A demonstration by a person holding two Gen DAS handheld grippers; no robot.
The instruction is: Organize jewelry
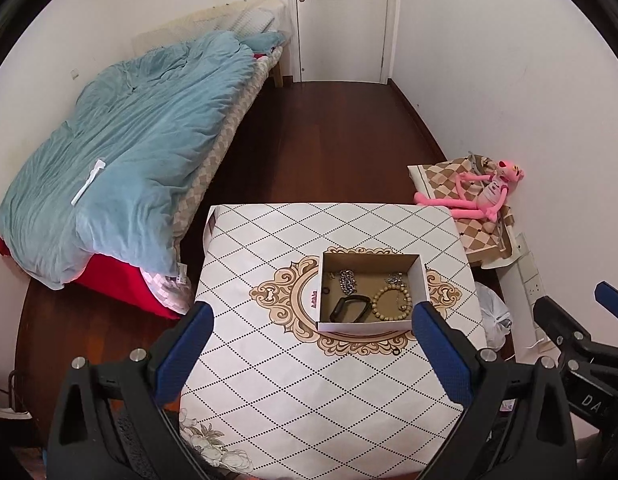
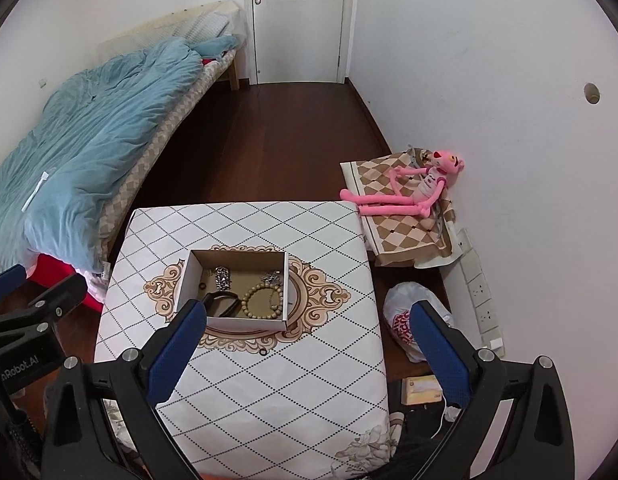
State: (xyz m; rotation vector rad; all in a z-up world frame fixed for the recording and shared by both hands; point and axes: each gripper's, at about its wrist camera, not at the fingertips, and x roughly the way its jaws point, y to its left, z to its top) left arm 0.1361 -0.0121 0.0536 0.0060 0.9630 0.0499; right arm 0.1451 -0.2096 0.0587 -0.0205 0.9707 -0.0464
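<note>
Above the near edge of the counter [image 1: 269, 380], left tool [image 1: 313, 332] and right tool [image 2: 307, 330] both hover, jaws spread wide, holding nothing. Beyond them, mid-counter: open cardboard box [image 1: 423, 280]. Inside it a silver chain [image 1: 348, 280], black band [image 1: 350, 308], bead bracelet [image 1: 391, 302], second small chain cluster [image 1: 395, 279] and a small black ring [image 1: 326, 292] by the left wall. One small dark ring [image 1: 396, 351] lies loose on the counter, just outside the box's near right corner. Risks, as judged: the loose ring is tiny and flat, so wide pads may slip or flick it off the edge; chains could snag the beads; bumping the light box would shift it.
</note>
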